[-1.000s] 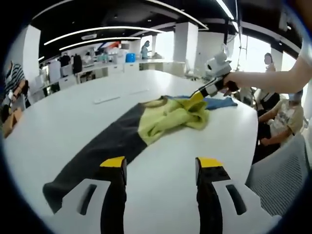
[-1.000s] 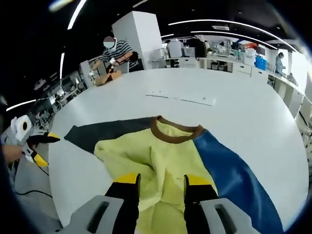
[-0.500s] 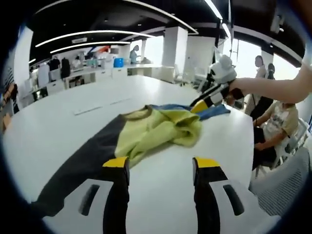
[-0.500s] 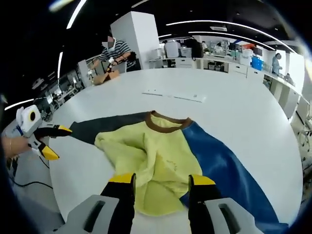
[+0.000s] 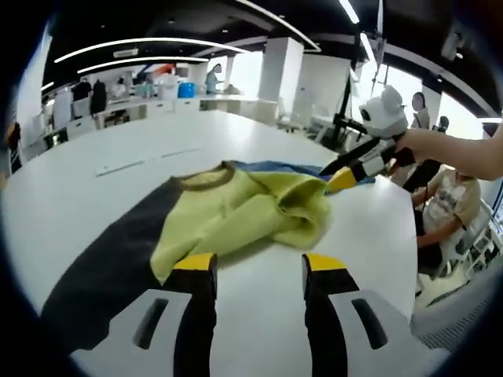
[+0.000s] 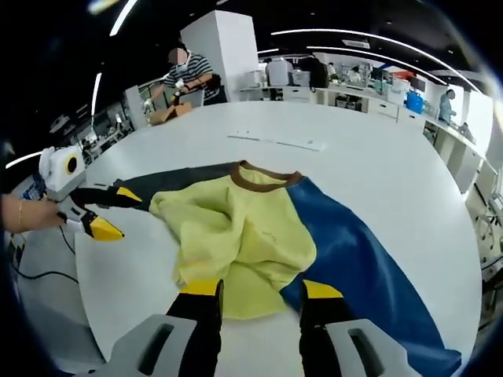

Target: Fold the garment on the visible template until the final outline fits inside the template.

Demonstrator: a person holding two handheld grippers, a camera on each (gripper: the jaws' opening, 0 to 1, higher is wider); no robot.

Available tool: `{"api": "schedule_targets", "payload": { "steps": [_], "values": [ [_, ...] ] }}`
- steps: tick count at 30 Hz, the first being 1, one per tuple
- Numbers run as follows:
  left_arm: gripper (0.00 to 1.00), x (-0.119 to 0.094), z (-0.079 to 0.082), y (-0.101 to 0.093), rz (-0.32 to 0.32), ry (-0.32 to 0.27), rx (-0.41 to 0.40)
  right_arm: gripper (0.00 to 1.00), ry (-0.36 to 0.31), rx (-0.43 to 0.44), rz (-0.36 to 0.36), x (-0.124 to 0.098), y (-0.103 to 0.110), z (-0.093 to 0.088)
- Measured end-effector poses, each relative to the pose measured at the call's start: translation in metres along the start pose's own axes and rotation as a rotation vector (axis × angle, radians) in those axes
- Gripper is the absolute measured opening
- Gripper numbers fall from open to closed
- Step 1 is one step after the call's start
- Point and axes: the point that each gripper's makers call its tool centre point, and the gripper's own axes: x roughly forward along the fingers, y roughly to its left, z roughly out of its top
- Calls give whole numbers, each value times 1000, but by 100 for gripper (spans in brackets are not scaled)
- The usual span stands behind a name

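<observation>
Left gripper view: a rumpled garment (image 5: 236, 216) lies on a white table (image 5: 369, 236), between two handheld grippers.

Its yellow body is bunched in the middle, with a brown collar, a dark grey sleeve toward the left gripper (image 5: 255, 267) and a blue sleeve on the far side. That gripper's yellow-tipped jaws stand wide apart, holding nothing, just short of the yellow hem. In the right gripper view, the right gripper (image 6: 259, 289) is also spread and empty, its tips at the yellow cloth's near edge.

White table (image 6: 377, 157) in open office, white pillars (image 6: 220, 55).
</observation>
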Motion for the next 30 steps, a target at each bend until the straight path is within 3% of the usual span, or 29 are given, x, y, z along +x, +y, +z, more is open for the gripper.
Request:
{"api": "schedule_targets", "payload": {
  "steps": [17, 30],
  "values": [
    [33, 50, -6, -19, -10, 27, -82, 26, 48, 3, -4, 13, 1, -26],
    [24, 71, -12, -21, 20, 62, -163, 16, 57, -8, -46, 22, -9, -31]
  ]
}}
